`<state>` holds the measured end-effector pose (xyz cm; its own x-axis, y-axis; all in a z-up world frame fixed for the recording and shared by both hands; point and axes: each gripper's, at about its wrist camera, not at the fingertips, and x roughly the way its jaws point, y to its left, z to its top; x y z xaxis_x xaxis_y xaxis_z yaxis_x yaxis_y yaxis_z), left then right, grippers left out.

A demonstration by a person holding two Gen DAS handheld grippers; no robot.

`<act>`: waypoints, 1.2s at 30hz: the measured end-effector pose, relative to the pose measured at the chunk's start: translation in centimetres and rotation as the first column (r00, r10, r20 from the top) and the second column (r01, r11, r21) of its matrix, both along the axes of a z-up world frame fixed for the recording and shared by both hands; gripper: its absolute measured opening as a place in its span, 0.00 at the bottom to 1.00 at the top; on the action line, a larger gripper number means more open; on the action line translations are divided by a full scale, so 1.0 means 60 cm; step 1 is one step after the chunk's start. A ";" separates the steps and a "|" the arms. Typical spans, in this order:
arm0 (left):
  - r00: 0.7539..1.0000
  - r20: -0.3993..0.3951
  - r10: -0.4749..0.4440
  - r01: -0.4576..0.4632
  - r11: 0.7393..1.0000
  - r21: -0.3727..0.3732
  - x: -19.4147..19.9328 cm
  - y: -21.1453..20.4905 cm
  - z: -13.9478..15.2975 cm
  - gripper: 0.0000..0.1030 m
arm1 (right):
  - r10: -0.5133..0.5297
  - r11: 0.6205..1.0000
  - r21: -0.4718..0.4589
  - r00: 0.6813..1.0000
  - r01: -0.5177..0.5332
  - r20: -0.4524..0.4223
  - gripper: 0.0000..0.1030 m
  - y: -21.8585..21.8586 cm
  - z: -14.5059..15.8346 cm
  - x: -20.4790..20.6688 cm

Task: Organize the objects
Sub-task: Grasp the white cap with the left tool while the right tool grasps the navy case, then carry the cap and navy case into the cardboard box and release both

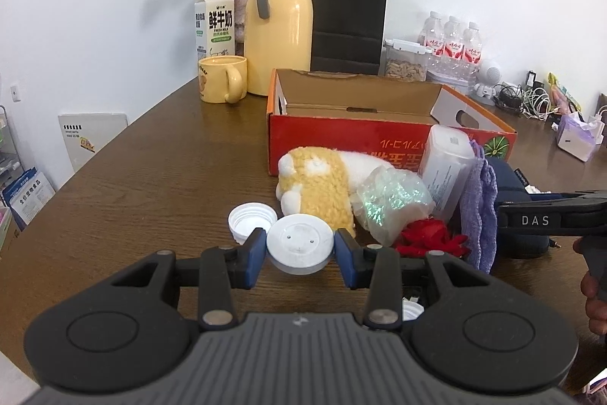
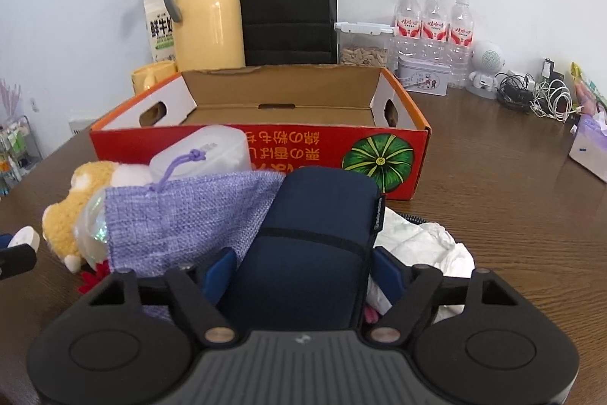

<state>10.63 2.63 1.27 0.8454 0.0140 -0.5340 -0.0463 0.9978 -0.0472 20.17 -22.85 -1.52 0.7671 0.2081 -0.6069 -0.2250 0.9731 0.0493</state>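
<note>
Your left gripper [image 1: 299, 249] has its blue fingers [image 1: 252, 255] closed partway on a white round lid [image 1: 299, 247], one pad pressing each side at 9 and 3 o'clock, so the lid is held just above the table [image 1: 151, 177]. A white threaded cap [image 1: 250, 217] lies open side up on the table at 10 o'clock from the lid, just beside it. At 1 o'clock from the lid sits the pile: a yellow plush toy [image 1: 318, 192], a glittery clear bag [image 1: 390, 200], a red flower [image 1: 428, 234] and a clear plastic container [image 1: 447, 169], all in front of the open red box [image 1: 379, 135].

Your right gripper [image 2: 301, 270] stands with its fingers [image 2: 222, 274] fairly wide, straddling a navy blue case [image 2: 318, 245]. The pads lie against or just beside its two flanks; you cannot tell whether they press on it. The case rests at 6 o'clock from the red box, touching a purple woven pouch [image 2: 182, 215] at its 9 o'clock and crumpled white paper [image 2: 421, 241] at its 3 o'clock.
</note>
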 end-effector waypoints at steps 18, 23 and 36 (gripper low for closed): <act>0.989 0.131 -0.063 0.063 0.998 0.001 0.046 -0.030 0.069 0.39 | 0.015 0.998 0.067 0.998 -0.020 0.062 0.32 -0.047 0.048 0.000; 0.992 0.098 -0.077 0.078 0.997 -0.011 0.055 -0.035 0.054 0.39 | 0.011 0.998 0.057 1.000 -0.012 0.021 0.50 -0.044 0.031 0.004; 0.993 0.100 -0.066 0.067 0.998 -0.011 0.063 -0.024 0.053 0.39 | 0.056 0.998 -0.003 0.998 -0.056 0.018 0.60 -0.020 0.008 0.004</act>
<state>14.41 1.22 4.45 0.8933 -0.0511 -0.4465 0.0257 0.9977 -0.0627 20.38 -24.03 -1.05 0.7653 0.2492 -0.5935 -0.2797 0.9592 0.0420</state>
